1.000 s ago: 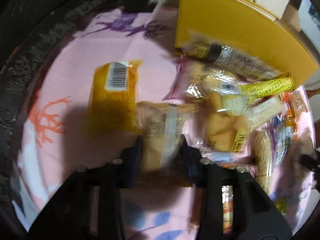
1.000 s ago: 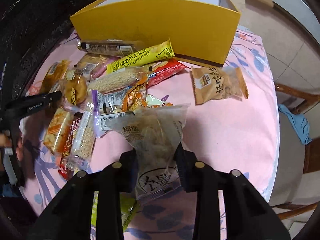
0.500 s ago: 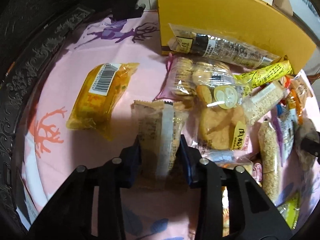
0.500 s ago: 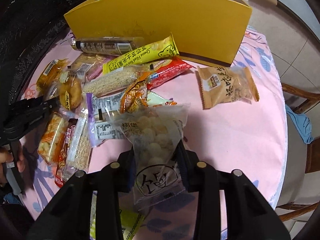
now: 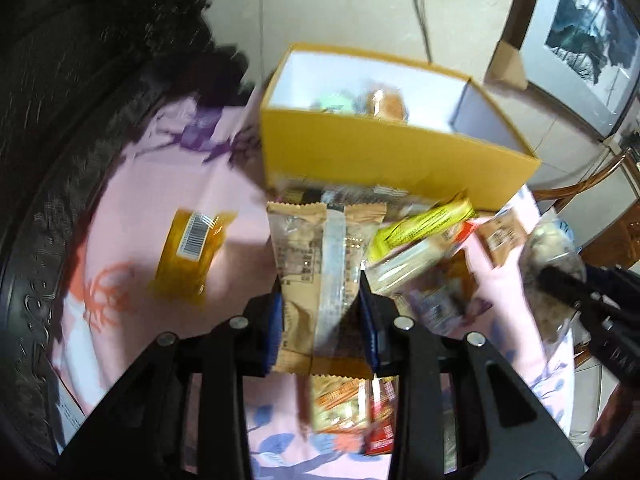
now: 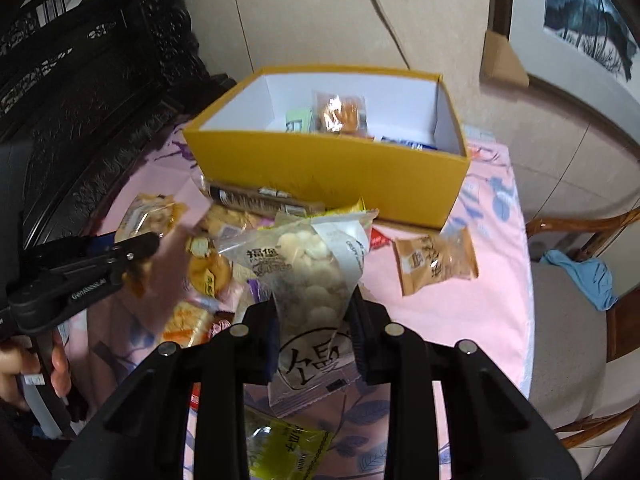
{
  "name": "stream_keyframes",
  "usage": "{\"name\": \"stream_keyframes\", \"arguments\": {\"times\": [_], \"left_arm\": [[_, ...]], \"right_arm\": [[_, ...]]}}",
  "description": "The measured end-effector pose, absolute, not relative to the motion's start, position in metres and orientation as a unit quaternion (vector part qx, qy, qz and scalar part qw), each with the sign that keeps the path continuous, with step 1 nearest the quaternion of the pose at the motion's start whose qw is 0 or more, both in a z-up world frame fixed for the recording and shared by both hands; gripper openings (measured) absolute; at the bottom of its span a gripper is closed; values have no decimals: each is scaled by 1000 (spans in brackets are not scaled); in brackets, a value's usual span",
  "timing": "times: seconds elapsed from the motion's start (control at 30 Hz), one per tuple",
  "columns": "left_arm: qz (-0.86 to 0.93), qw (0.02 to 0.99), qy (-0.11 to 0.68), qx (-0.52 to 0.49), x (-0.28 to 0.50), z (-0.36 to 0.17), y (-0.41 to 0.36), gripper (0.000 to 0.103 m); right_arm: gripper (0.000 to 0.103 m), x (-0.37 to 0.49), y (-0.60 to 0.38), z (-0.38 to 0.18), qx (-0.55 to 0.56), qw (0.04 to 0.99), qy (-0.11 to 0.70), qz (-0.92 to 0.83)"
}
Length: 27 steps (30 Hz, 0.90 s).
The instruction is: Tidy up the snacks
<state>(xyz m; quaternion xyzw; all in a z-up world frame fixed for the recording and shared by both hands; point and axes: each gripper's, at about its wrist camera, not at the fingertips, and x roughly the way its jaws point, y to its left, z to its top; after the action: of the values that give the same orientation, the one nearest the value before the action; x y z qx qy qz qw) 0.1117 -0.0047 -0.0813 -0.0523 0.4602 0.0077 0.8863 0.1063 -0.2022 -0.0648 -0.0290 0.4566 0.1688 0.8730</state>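
Snacks (image 6: 224,236) were mostly still piled on the tabletop (image 6: 452,312) by the yellow box (image 6: 332,172), which held only a few, while left tongs (image 5: 322,300) gripped a tan packet (image 5: 320,252) and right tongs (image 6: 314,312), closing, pinched a clear bag (image 6: 308,276).

Both cameras sit just behind their tongs and look steeply down and forward along the two black fingers, which fill the lower part of each picture. The left wrist view hangs close above the pink-clothed desk (image 5: 132,208) and faces the yellow box (image 5: 384,156) from its left corner. The right wrist view faces the same yellow box (image 6: 320,168) more squarely, seeing into it. Both views share the box, the desk and the snack heap before it. Each catches the other tongs at its edge: the right tongs (image 5: 576,296) at the right edge of the left view, the left tongs (image 6: 132,246) at the left edge of the right view.
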Motion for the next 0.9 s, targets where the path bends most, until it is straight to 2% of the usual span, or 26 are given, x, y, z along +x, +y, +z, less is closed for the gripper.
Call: {"name": "stream_keyframes", "arguments": {"times": [0.4, 0.8, 0.83, 0.87, 0.9], "left_arm": [[-16, 901, 431, -50, 154, -35, -27, 32], [-13, 909, 416, -29, 260, 12, -23, 34], [-15, 908, 417, -31, 273, 15, -22, 45], [-12, 910, 413, -31, 281, 19, -20, 80], [-6, 914, 405, -30, 287, 23, -19, 95]], "right_arm": [[30, 134, -197, -25, -8, 891, 428, 151], [31, 239, -189, 10, 10, 901, 412, 138], [34, 256, -186, 13, 12, 900, 414, 137], [39, 264, -184, 15, 11, 899, 416, 137], [43, 277, -181, 17, 4, 898, 421, 132]]}}
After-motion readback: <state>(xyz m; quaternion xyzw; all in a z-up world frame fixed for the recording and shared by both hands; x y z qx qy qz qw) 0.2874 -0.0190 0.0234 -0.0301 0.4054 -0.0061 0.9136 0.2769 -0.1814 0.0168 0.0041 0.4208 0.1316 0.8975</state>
